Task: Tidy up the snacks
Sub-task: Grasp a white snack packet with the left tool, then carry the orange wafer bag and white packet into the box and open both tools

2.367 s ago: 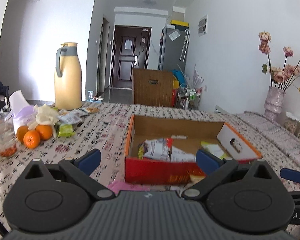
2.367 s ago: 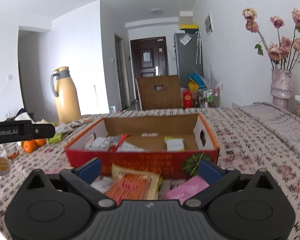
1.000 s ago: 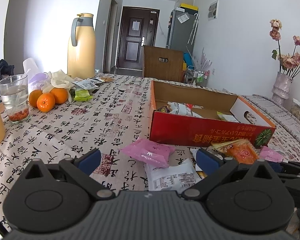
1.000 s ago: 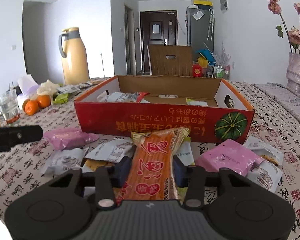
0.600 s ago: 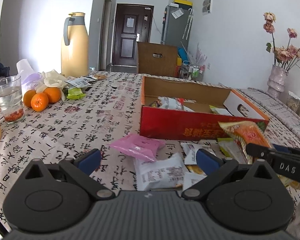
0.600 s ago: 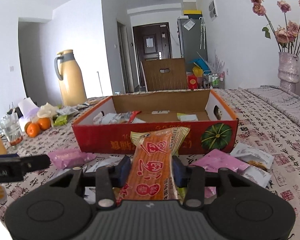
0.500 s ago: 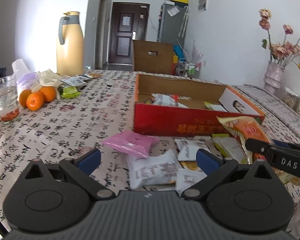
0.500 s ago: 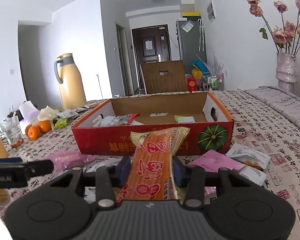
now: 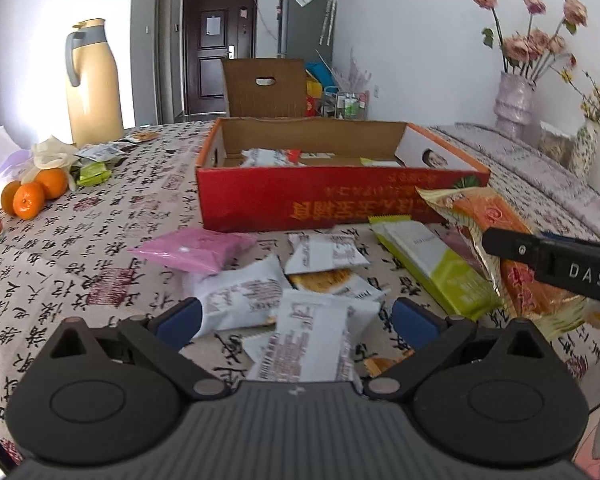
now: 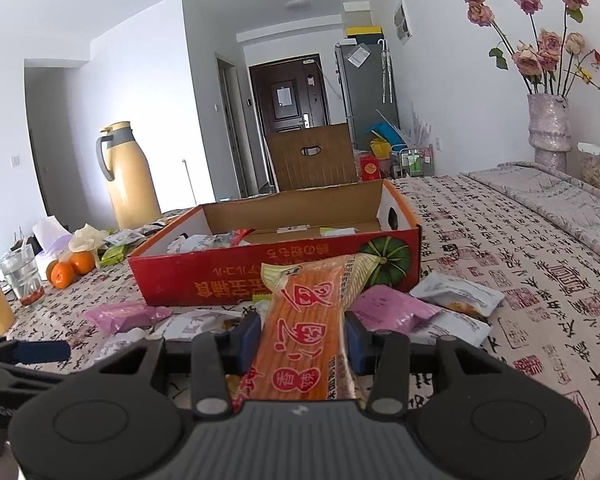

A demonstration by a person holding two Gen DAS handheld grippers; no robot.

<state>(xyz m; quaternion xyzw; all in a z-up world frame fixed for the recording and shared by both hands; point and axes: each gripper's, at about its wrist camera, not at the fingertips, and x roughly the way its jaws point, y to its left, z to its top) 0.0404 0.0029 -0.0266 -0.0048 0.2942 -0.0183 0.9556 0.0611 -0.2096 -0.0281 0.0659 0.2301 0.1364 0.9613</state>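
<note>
My right gripper [image 10: 302, 338] is shut on an orange snack packet [image 10: 308, 320] and holds it above the table in front of the red cardboard box [image 10: 260, 272]. The same packet [image 9: 496, 232] and gripper show at the right of the left wrist view. My left gripper [image 9: 296, 318] is open and empty, low over a white snack packet [image 9: 304, 340]. More white, pink [image 9: 192, 248] and green [image 9: 432, 264] packets lie before the red box [image 9: 332, 204], which holds a few packets.
Oranges [image 9: 32, 196], a glass and a yellow thermos jug [image 9: 92, 84] stand at the left. A vase of flowers [image 10: 550, 128] stands at the far right. A patterned cloth [image 10: 540, 280] covers the table.
My right gripper closed on the orange packet and lifted it off the table. My left gripper has come down and forward over the loose white packets.
</note>
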